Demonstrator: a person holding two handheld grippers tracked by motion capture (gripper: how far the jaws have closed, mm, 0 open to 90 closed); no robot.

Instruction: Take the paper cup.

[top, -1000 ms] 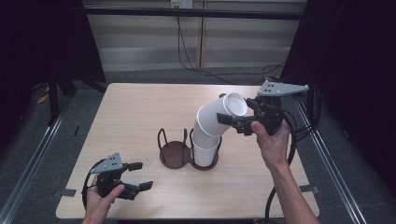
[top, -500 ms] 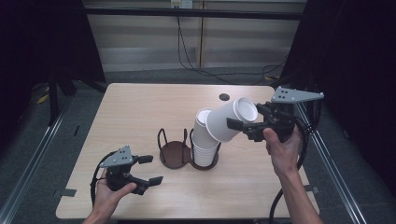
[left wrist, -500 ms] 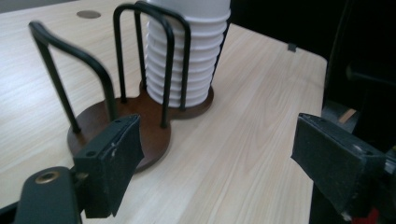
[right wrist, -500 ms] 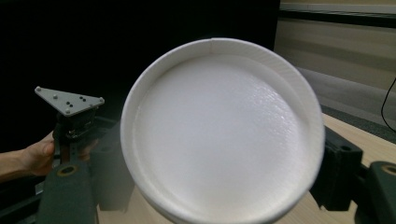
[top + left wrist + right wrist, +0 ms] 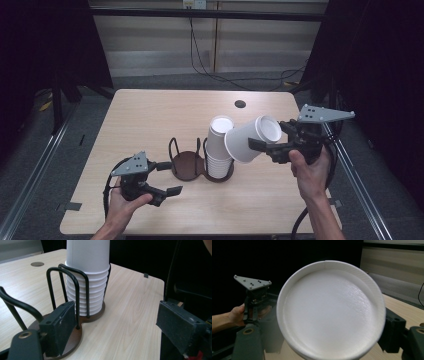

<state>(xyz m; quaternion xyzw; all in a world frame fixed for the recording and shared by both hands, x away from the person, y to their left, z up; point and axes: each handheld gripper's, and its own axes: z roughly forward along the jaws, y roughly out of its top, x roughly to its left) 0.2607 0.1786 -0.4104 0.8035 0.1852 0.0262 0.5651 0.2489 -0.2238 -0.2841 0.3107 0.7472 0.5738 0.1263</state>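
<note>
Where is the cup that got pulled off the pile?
In the high view, the white cup lies sideways in the right gripper, just right of the cup stack.

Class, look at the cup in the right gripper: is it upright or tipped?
Tipped. The cup lies on its side in the right gripper, its flat base facing that gripper's camera.

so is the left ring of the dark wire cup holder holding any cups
No, the left ring of the dark wire cup holder stands bare, while the stack of white paper cups sits in its right ring.
</note>
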